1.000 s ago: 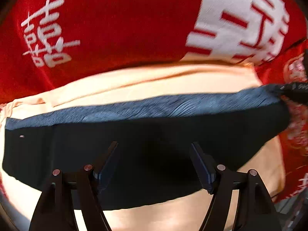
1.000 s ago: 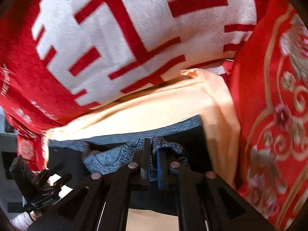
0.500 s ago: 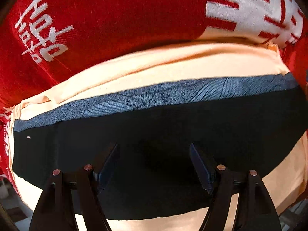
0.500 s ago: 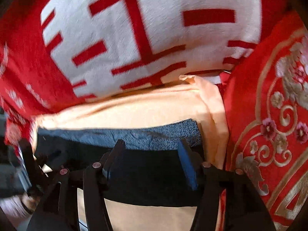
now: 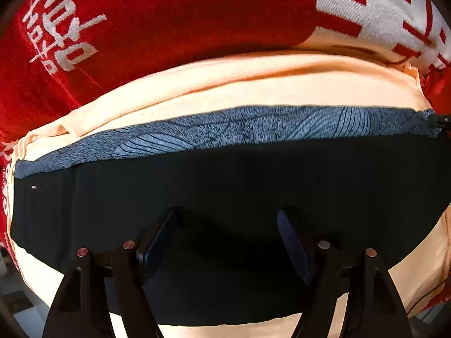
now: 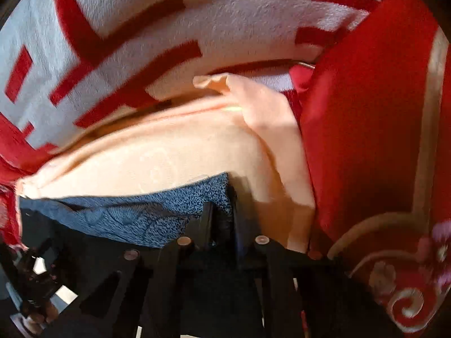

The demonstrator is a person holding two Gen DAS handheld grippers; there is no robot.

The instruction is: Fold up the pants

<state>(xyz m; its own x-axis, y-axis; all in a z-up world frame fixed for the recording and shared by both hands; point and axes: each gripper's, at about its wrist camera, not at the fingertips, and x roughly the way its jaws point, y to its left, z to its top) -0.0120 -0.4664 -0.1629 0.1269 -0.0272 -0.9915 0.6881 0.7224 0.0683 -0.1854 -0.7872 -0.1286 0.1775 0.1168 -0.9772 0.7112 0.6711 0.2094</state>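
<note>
So, pants: the pants (image 5: pixel 225 191) lie spread crosswise on a peach cloth (image 5: pixel 253 84), dark fabric toward the cameras and a blue patterned band (image 5: pixel 239 126) along the far edge
Underneath: the peach cloth rests on a red blanket (image 5: pixel 169 14) with large white characters; no bare worktop shows, so what carries it all is hard to tell
Done so far: judging by the flat, even rectangle in the left view, at least one fold looks made; the far edge runs straight and the layers sit neatly
Left to do: probably another fold to bring the piece down to a compact stack, though how many layers lie there already cannot be read from the dark fabric
Left hand-held gripper (image 5: pixel 225 225): spread wide, both fingers hovering over or resting lightly on the middle of the dark fabric, nothing between them
Right hand-held gripper (image 6: pixel 220 219): fingers drawn nearly together at the right end of the patterned band (image 6: pixel 141 214), with fabric seemingly pinched between them; the view is blurred, so the hold is a judgement
Right corner: in the left view a small dark tip (image 5: pixel 441 119) shows at the band's right end, likely the right hand-held gripper
Other gripper seen: the left hand-held gripper (image 6: pixel 33 276) appears dimly at the lower left of the right view
Next step, as a guess: lift that pinched corner and carry it across
</note>
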